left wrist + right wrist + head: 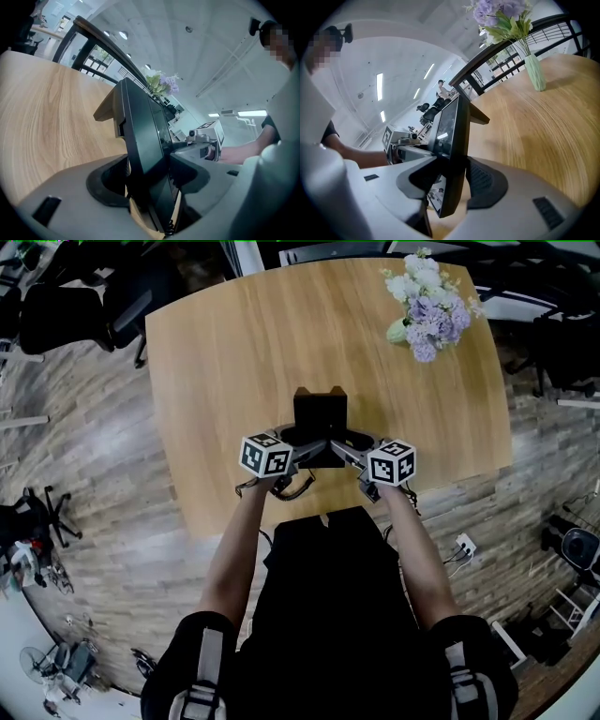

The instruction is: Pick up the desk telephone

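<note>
Left gripper [147, 176] is clamped on one side edge of the black slab-shaped desk telephone [140, 136], and my right gripper [452, 180] is clenched on the opposite edge. I hold the phone between them over the near middle of the light wooden table [234, 352]; I cannot tell whether it touches the wood. A vase of lilac and white flowers [427, 306] stands at the table's far right corner.

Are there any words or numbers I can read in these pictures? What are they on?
No words or numbers can be read in any view.
Desk telephone: the small marks on its front, low down between the jaws, are too blurred to read.
Left gripper's cube and right gripper's cube: black-and-white square patterns only, no words.
</note>
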Demonstrator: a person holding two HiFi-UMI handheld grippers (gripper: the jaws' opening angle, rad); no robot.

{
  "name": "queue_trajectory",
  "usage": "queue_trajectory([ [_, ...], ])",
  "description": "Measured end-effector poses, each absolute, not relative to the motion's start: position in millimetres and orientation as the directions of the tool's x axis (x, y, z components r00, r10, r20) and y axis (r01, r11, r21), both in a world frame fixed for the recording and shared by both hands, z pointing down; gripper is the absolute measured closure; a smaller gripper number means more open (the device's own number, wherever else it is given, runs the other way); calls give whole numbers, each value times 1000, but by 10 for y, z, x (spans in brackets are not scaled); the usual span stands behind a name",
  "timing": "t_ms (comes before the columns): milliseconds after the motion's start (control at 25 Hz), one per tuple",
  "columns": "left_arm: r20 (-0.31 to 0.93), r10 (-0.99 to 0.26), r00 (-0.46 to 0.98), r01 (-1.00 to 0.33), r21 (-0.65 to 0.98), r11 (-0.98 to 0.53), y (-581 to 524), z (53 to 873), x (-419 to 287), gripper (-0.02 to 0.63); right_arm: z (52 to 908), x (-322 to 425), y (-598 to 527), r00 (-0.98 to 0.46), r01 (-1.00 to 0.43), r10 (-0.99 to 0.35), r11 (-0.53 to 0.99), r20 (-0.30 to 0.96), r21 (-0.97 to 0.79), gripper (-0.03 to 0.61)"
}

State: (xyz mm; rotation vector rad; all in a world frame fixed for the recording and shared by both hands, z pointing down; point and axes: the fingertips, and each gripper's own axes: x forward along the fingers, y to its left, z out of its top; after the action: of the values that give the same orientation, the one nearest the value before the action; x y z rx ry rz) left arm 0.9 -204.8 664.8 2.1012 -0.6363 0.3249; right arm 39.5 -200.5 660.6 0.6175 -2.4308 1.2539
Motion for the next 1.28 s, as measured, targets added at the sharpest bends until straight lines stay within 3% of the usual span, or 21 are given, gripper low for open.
queue_trajectory([
  [1280,432,-283,857,-510,627,-589,-1057,6125,-132,334,6104,256,-978,-835,-549,-326,517,442,-657,377],
])
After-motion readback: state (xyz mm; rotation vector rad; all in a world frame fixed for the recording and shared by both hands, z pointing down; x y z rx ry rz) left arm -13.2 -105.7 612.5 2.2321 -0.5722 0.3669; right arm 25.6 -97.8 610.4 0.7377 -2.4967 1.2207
